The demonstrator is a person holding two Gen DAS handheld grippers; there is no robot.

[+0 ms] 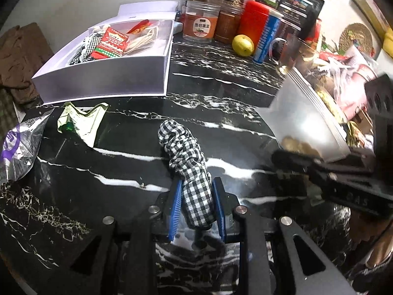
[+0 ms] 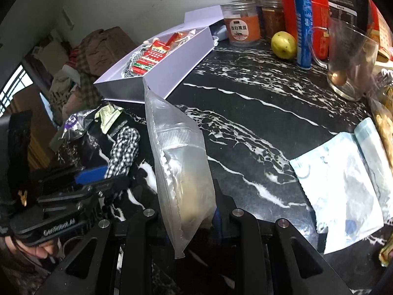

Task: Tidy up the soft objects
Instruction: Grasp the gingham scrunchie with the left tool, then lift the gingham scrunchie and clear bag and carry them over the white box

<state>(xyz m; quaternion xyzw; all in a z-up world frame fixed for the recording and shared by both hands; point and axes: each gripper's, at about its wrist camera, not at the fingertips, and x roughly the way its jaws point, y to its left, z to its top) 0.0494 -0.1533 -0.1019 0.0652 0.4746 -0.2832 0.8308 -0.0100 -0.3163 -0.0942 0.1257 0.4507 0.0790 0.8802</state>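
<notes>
My left gripper is shut on one end of a black-and-white checked cloth that lies on the black marble table. The cloth also shows in the right wrist view, with the left gripper on it. My right gripper is shut on a clear plastic bag and holds it upright above the table; the bag also shows at the right of the left wrist view. A white open box at the back left holds another checked cloth, red packets and other items.
A green-white wrapper and a silver-purple packet lie left of the cloth. Jars, a red canister, a blue tube, a lemon and a glass mug stand at the back. A white-blue pouch lies at right.
</notes>
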